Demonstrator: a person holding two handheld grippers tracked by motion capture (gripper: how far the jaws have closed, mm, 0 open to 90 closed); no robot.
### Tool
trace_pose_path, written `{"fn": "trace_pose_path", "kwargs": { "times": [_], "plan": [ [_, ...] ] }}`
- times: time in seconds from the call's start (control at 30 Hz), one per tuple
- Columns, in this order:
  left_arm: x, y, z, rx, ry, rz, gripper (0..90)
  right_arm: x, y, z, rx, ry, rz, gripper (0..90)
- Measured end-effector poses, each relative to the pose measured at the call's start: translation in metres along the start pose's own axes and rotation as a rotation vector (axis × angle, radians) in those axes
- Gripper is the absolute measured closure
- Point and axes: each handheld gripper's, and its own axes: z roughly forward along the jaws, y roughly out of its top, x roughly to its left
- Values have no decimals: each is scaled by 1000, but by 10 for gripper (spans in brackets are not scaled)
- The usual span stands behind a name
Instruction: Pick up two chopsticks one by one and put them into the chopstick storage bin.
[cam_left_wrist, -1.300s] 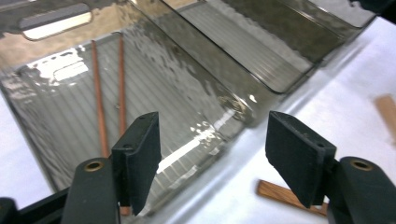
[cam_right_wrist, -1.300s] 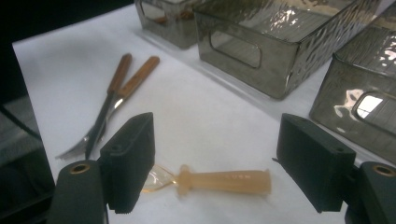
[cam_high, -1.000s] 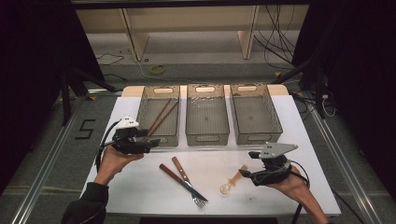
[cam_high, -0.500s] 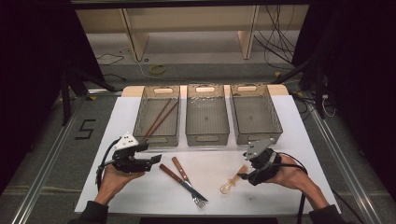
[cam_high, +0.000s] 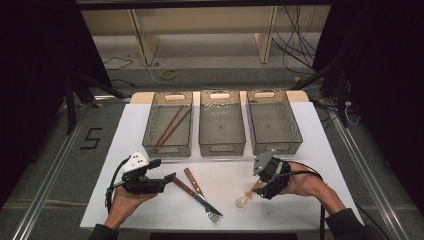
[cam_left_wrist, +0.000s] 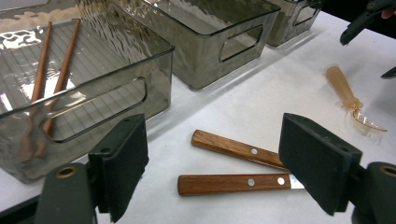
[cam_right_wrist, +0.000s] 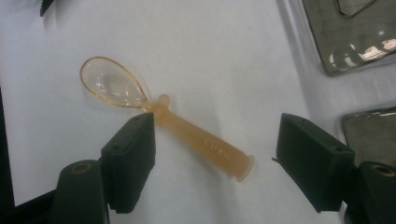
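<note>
White counter (cam_high: 300, 125) from above: we see our left tongs (cam_high: 169, 177) beside two wooden-handled forks (cam_high: 200, 192), our right tongs (cam_high: 256, 192) over an amber spoon (cam_high: 244, 199).

From the left gripper view, its jaws have just been opening and stand wide, nothing held, the fork handles (cam_left_wrist: 233, 183) ahead.

In the right gripper view, the jaws straddle the spoon's handle (cam_right_wrist: 205, 142), untouched. We judge this a reach; next, close squarely on each handle.
</note>
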Motion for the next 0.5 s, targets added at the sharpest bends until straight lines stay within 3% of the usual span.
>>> {"fn": "trace_pose_path", "kwargs": {
  "times": [0.17,0.5],
  "plan": [
    [-5,-3,-1,-20,-10,8,219,-2,0,7,30,11,-18,301],
    [-7,-9,4,-2,-17,20,221,-6,1,20,85,31,-40,310]
  ]
}}
